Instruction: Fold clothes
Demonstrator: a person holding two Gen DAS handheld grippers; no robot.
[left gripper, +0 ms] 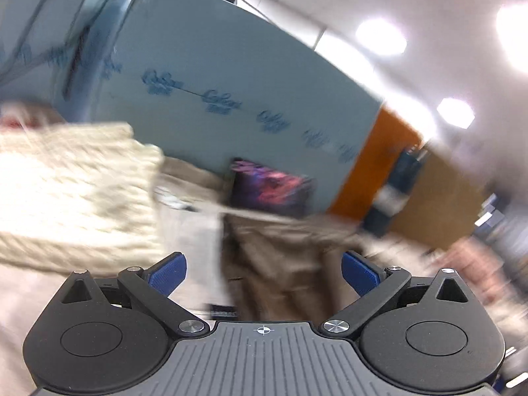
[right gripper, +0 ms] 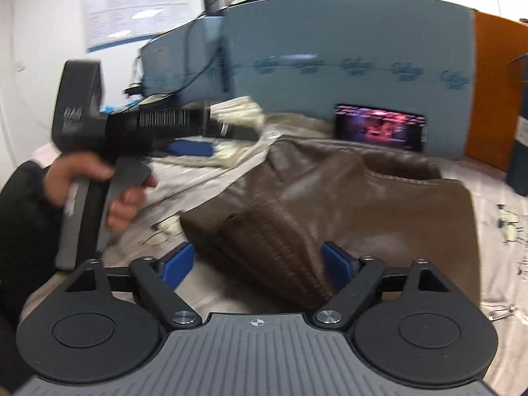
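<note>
A brown leather jacket lies rumpled on a pale printed sheet. My right gripper stands open, and a stitched corner of the jacket lies between its blue pads without being pinched. In the blurred left wrist view my left gripper is also open, with the jacket ahead of it and nothing gripped. A cream knitted garment is to its left, outside the jaws. In the right wrist view a person's hand holds the left tool at the left, with the knit beyond it.
A screen showing a purple-red picture leans against a blue-grey partition behind the clothes. An orange panel and a dark upright object stand at the right. Cables and a wall poster are at the back left.
</note>
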